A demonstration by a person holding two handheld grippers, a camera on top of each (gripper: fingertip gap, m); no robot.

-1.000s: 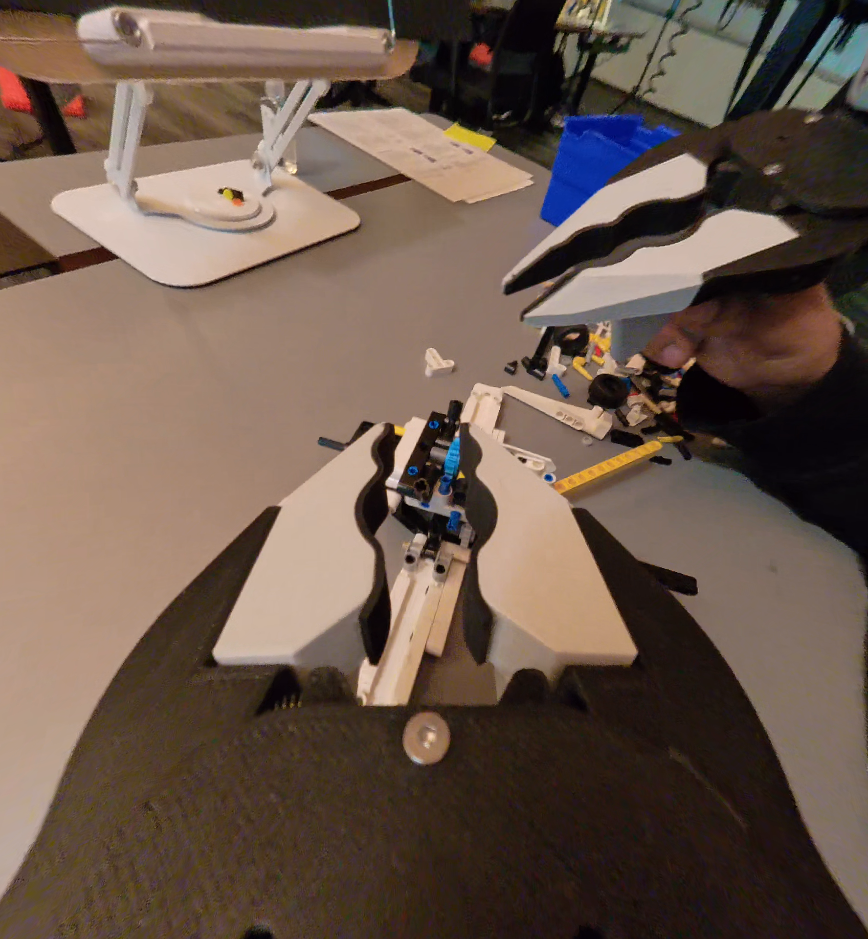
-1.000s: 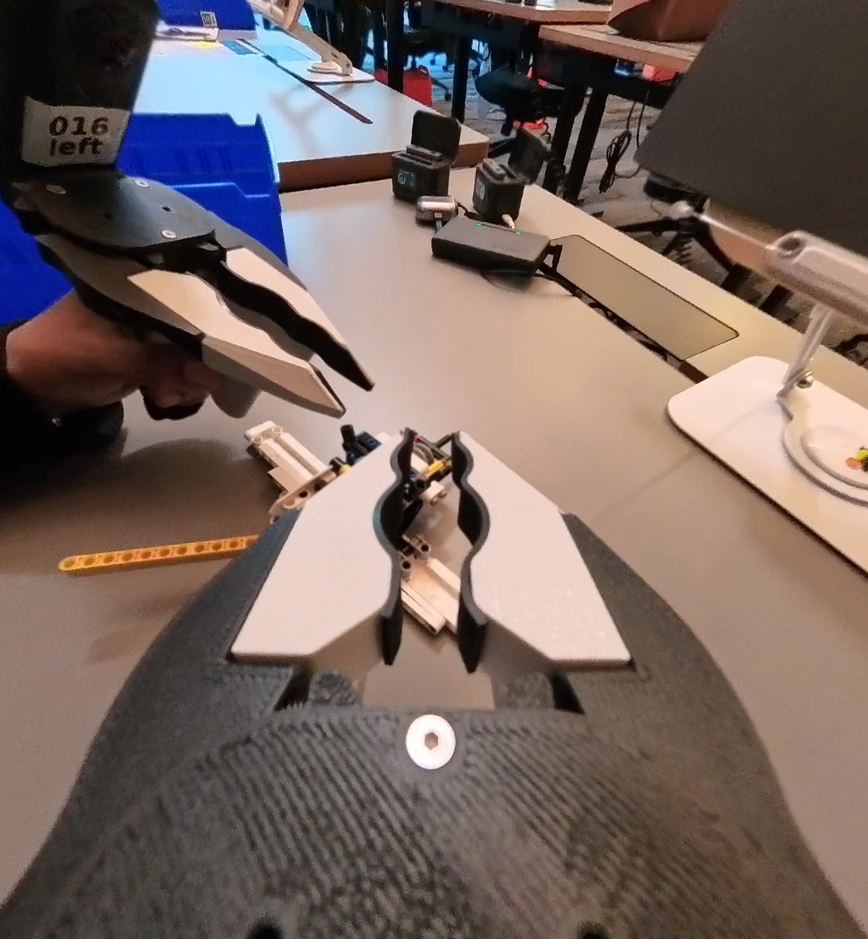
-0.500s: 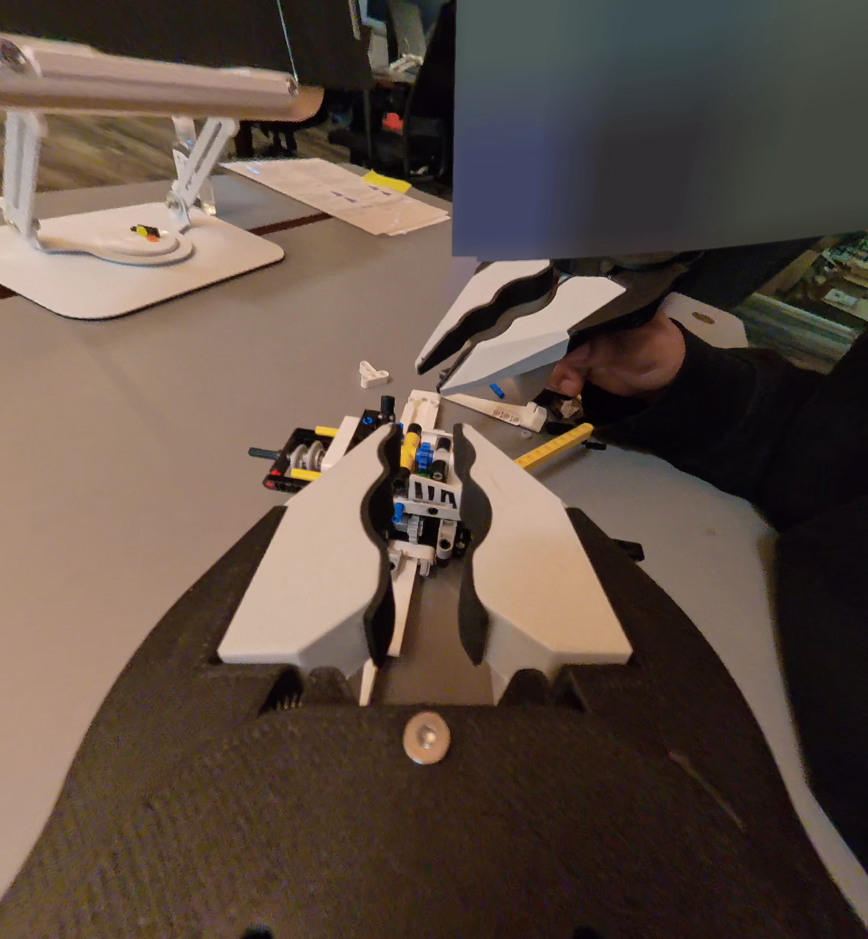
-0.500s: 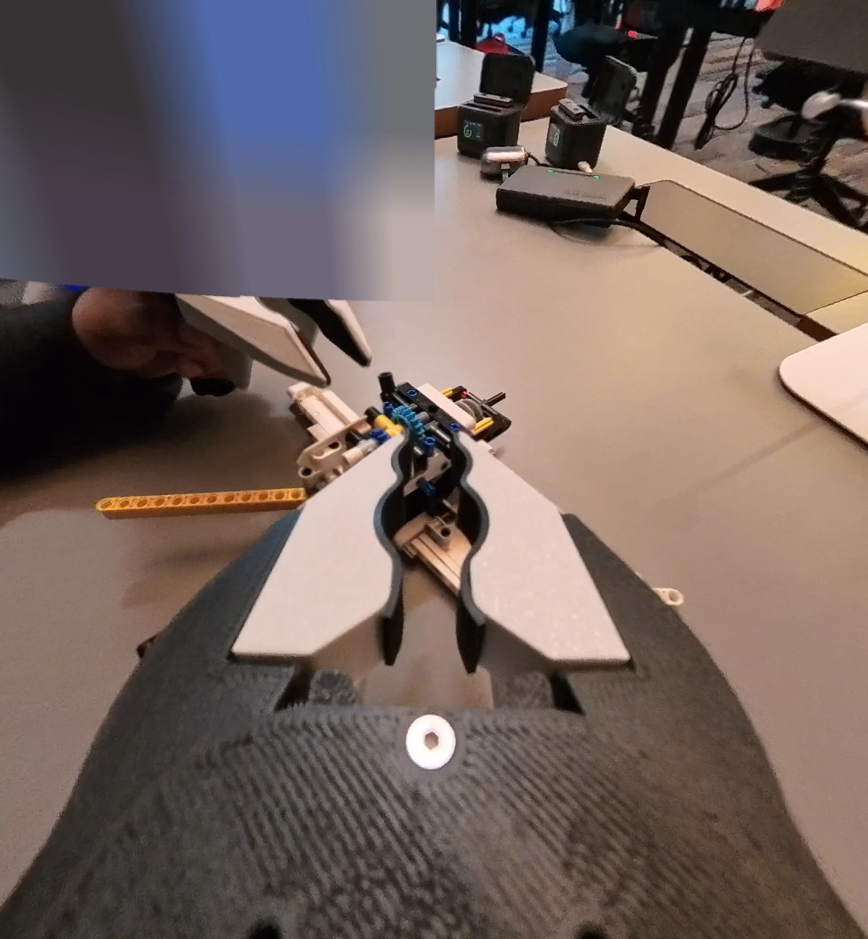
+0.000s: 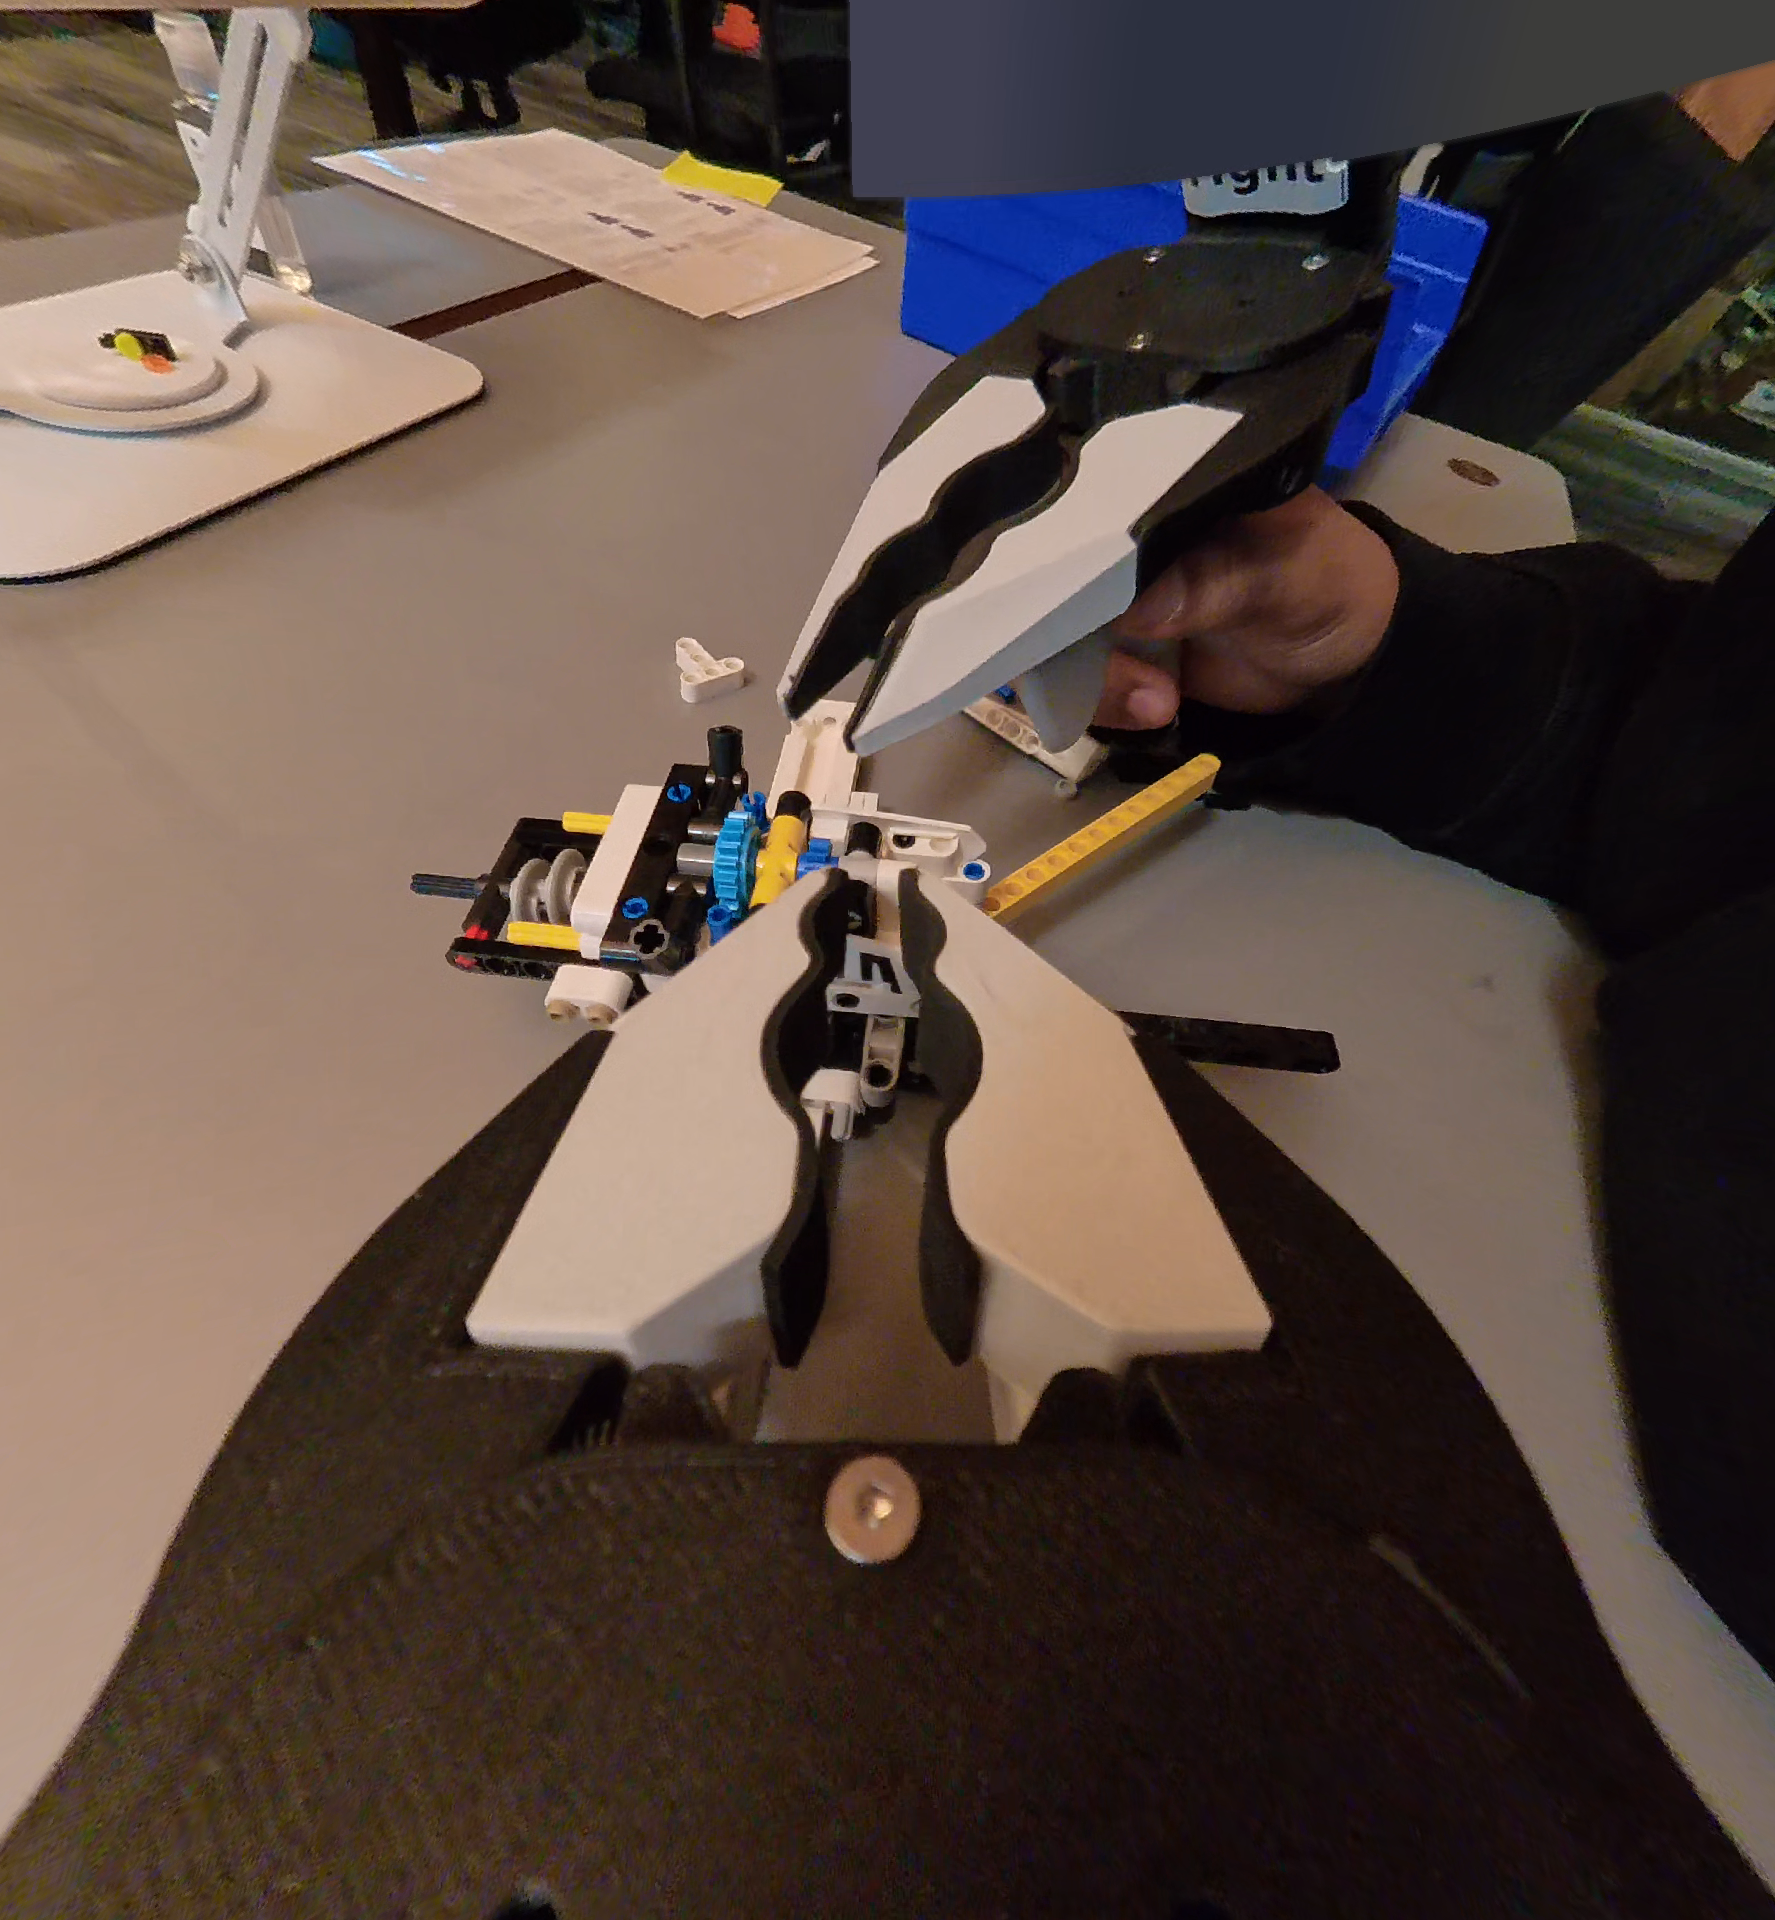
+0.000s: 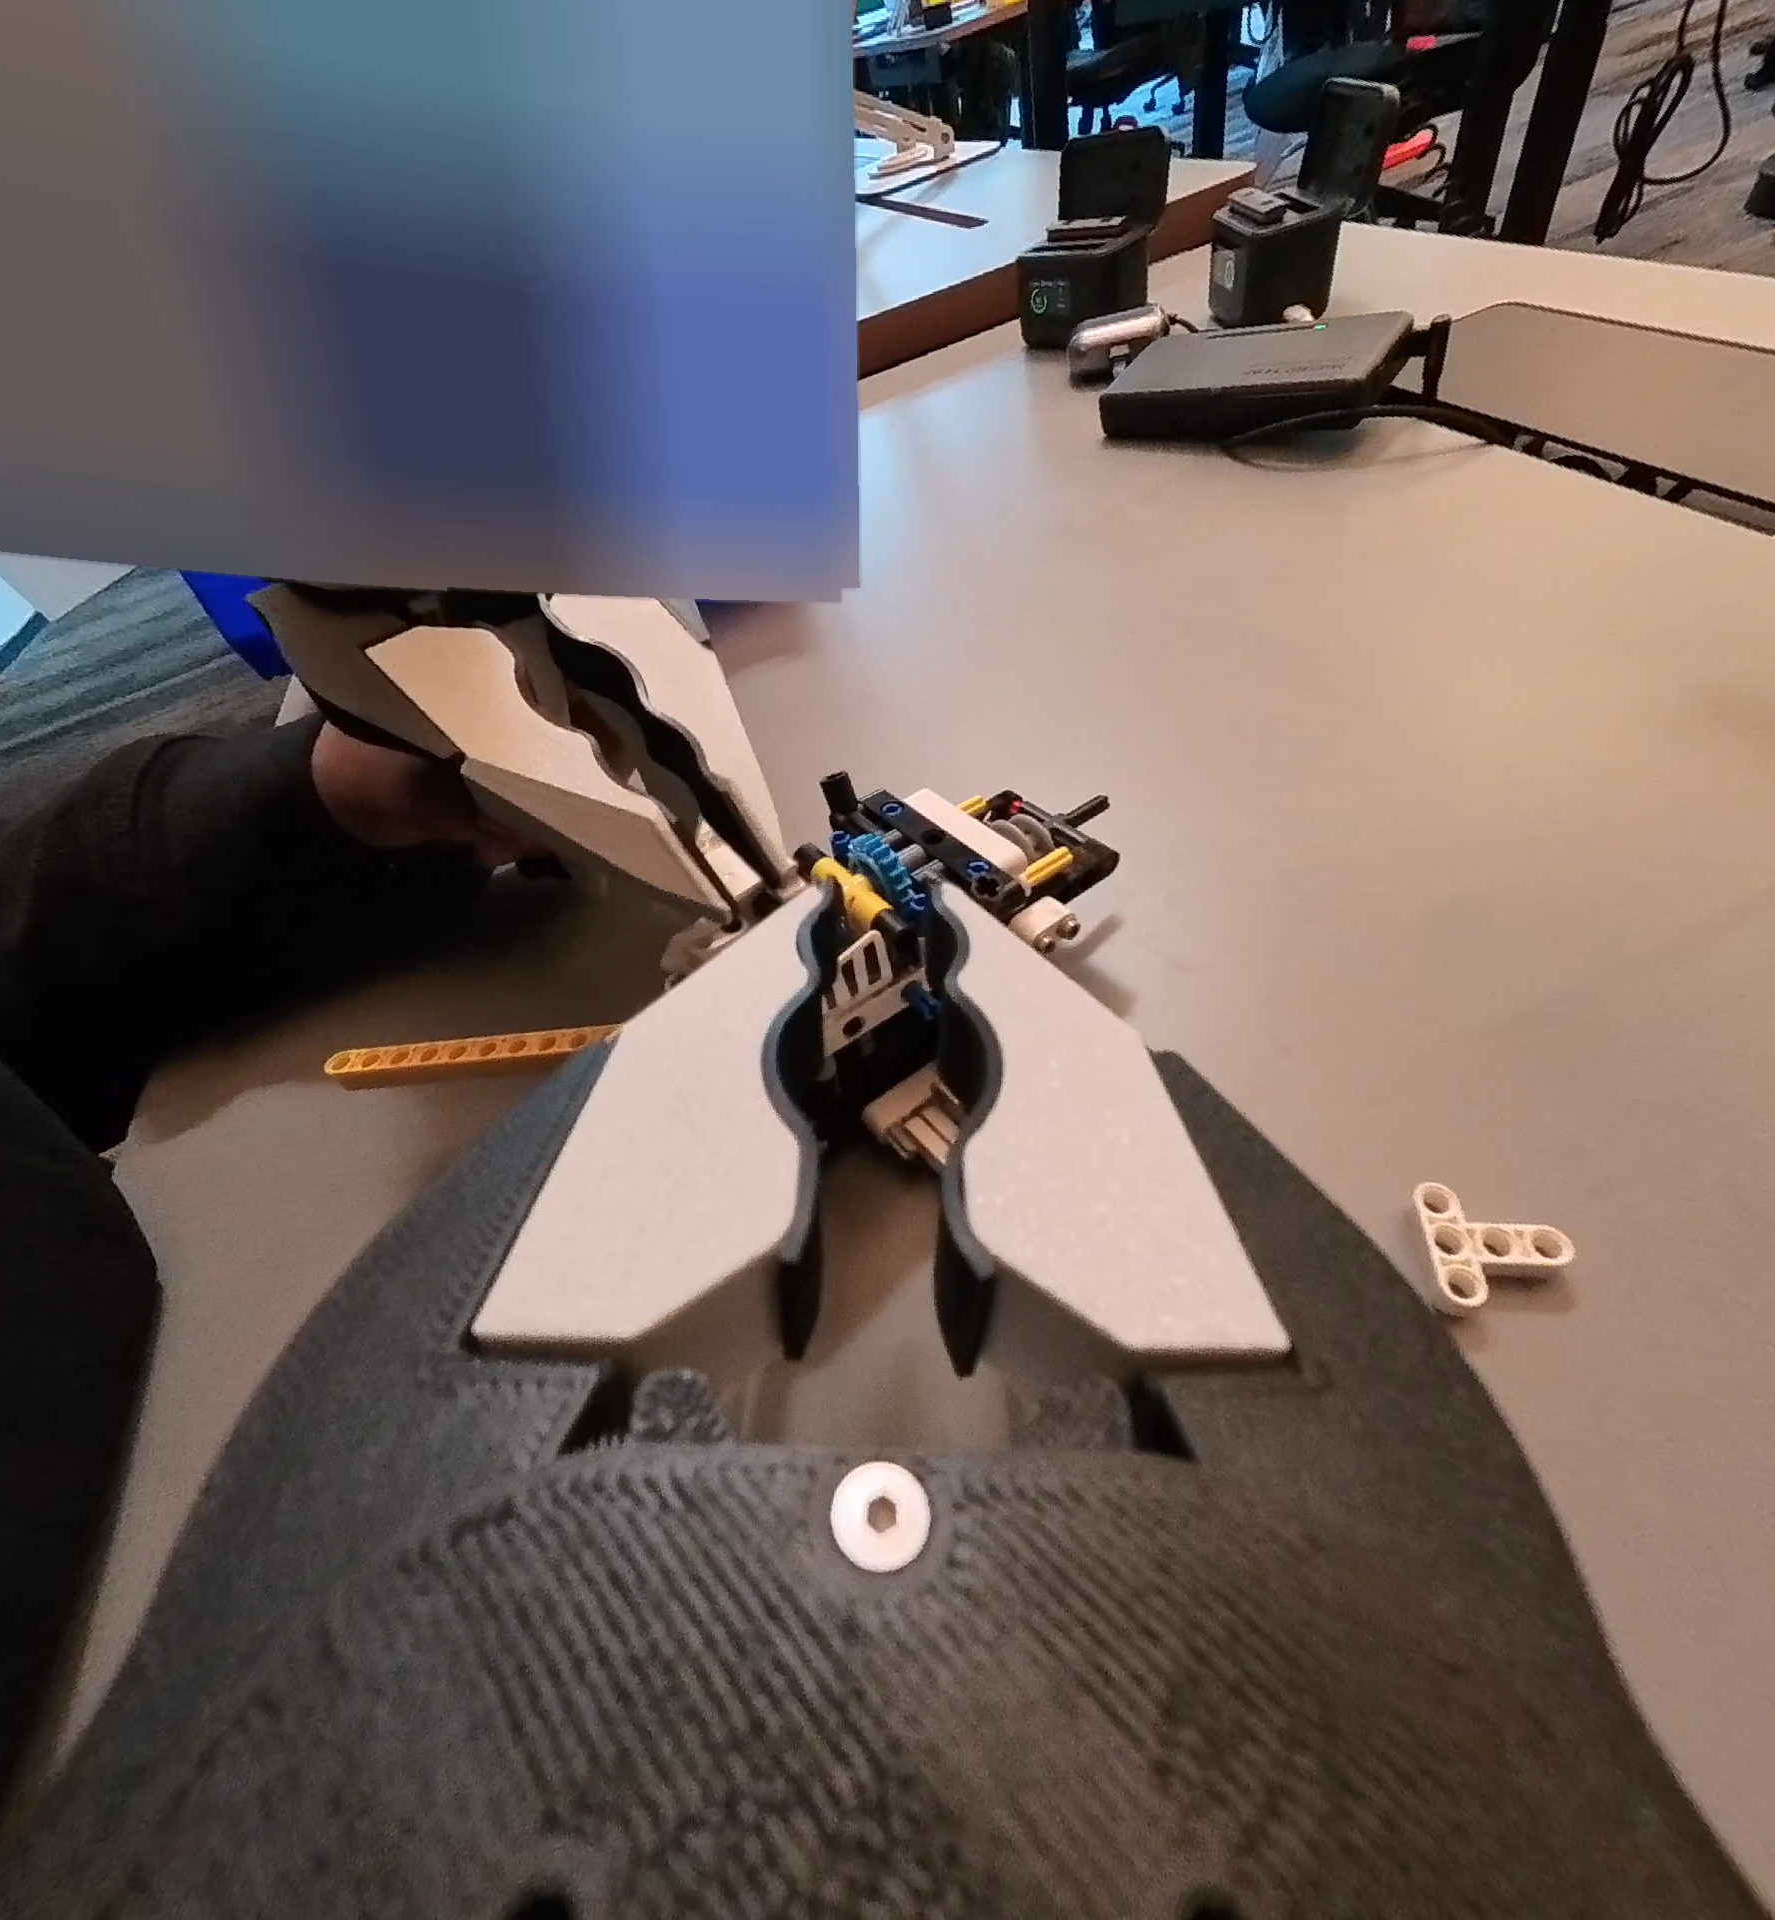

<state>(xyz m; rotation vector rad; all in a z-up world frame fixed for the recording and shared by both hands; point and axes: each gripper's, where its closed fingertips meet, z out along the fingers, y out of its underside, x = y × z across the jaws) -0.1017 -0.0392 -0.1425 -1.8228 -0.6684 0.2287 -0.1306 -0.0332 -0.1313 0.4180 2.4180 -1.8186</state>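
one small brick model (image 5: pixel 654 883), black and white with a blue gear and yellow pins, lies on the grey table (image 5: pixel 239 935) at mid-frame. the left gripper (image 5: pixel 870 896) has its jaws drawn narrow onto a white piece at the model's right end, pads against both sides. the right gripper (image 5: pixel 823 722) points down at the white panel (image 5: pixel 818 753) jutting from the model's far side, tips slightly apart and at its end; whether they press on it i cannot tell. a yellow beam (image 5: pixel 1101 836) lies just right of the model, a white t-shaped piece (image 5: pixel 706 665) near it. only the left wrist view shows a black beam (image 5: pixel 1236 1044), papers (image 5: pixel 602 218) and a blue bin (image 5: pixel 976 249); only the right shows the chargers (image 6: pixel 1257 369) at upper right.
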